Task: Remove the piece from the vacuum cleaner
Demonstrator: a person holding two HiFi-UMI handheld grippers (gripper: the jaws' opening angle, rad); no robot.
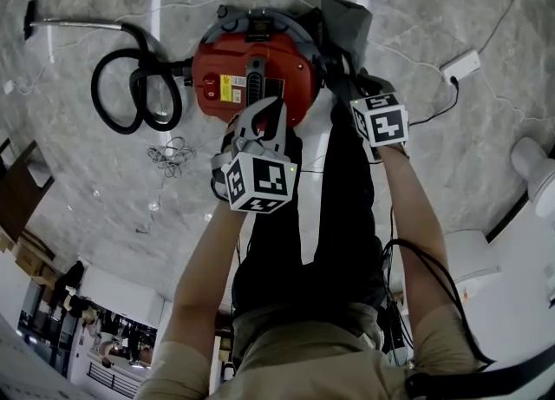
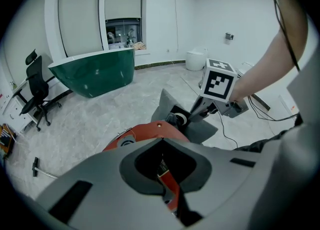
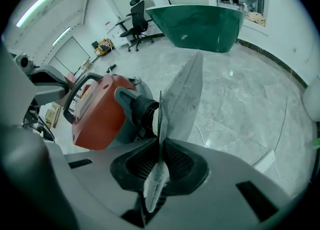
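Grey marble floor (image 1: 104, 190), green tub (image 2: 95, 74); left gripper (image 2: 163, 140) clamps vacuum cleaner (image 1: 225, 73), right gripper (image 3: 161, 142) pinches grey bag (image 3: 182, 94).

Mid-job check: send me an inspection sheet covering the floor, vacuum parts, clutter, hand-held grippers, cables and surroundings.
Surface: grey marble floor.
Job's things: red vacuum cleaner standing on the floor; grey dust bag at its side port.
Clutter: tangled wire lying near the hose.
Grippers: left hand-held gripper closed, apparently on a red vacuum part; right hand-held gripper closed on the dust bag's edge.
Cables: black hose coiled beside the vacuum cleaner; power strip with its lead.
Surroundings: green bathtub, office chair.
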